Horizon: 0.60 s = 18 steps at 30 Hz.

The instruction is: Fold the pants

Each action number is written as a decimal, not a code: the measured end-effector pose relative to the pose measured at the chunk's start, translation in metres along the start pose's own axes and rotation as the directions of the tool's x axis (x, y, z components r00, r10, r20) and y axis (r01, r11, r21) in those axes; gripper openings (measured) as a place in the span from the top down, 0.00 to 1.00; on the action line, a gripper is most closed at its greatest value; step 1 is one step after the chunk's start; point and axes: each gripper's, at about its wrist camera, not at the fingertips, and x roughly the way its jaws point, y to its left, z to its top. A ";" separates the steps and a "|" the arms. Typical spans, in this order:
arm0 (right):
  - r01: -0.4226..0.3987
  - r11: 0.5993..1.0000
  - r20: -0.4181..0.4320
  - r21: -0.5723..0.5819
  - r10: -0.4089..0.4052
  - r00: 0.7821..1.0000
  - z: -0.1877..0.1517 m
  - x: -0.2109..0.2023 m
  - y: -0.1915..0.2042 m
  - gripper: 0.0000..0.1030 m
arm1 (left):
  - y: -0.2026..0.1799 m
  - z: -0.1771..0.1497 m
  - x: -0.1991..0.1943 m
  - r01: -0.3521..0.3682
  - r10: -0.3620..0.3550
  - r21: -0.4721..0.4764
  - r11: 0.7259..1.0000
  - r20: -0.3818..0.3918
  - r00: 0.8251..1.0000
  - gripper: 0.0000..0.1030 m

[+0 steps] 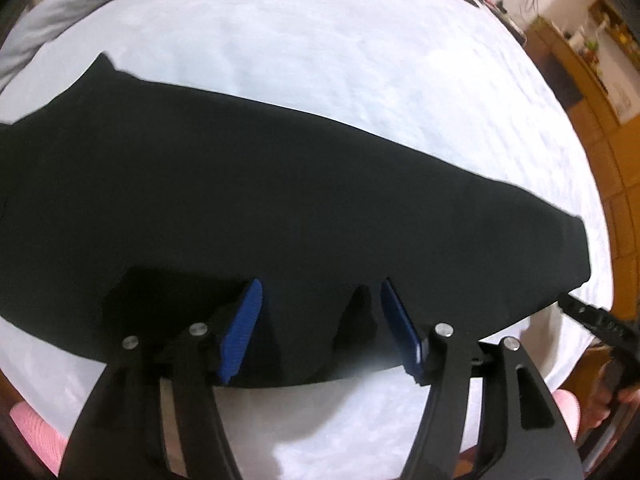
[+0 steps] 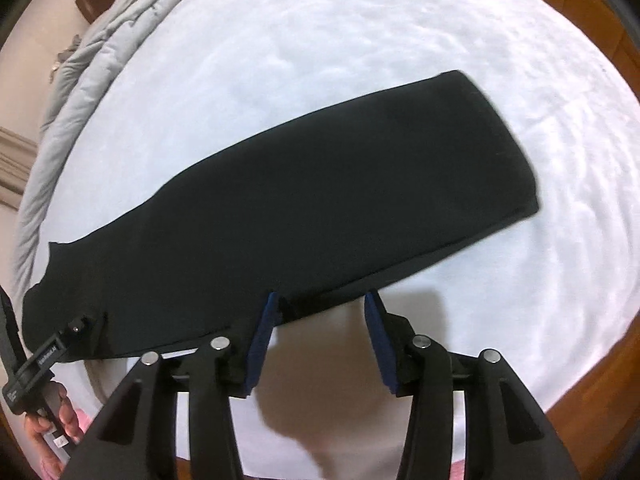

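- Left wrist view: the black pants (image 1: pixel 260 184) lie flat on the white bed (image 1: pixel 320 40), long axis running left to right across the left tongs (image 1: pixel 320 320), which gape wide over the near edge, gripping nothing. The waist end is cut off at the left.
- Right wrist view: the right tongs (image 2: pixel 320 336) stand wide and empty at the near edge of the pants (image 2: pixel 320 192); the hem end lies far right. Whether a fingertip touches the cloth is hard to make out.

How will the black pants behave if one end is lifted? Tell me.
The black pants lie flat and limp on the white bedspread, so they will likely sag and drape. Being long, the far end would probably drag. They look light; both grippers are open.
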 end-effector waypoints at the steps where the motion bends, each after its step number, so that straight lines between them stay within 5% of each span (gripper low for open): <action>1: 0.012 1.000 -0.006 -0.003 -0.012 1.000 -0.001 0.001 -0.003 0.47 | 0.000 0.001 0.002 -0.012 0.012 0.005 1.000 -0.001 1.000 0.39; 6: 0.013 0.998 -0.034 0.067 -0.011 0.999 0.000 0.003 -0.035 0.41 | -0.002 -0.004 -0.003 -0.016 0.016 0.015 1.000 0.005 1.000 0.38; 14: -0.182 0.955 0.021 0.232 0.182 0.983 0.012 0.023 -0.076 0.27 | -0.005 -0.014 -0.008 -0.021 0.020 0.037 0.999 0.015 1.000 0.30; 18: -0.229 0.936 0.089 0.266 0.212 0.973 0.022 0.020 -0.089 0.33 | -0.005 -0.017 -0.009 -0.032 0.032 0.048 0.998 0.015 0.999 0.29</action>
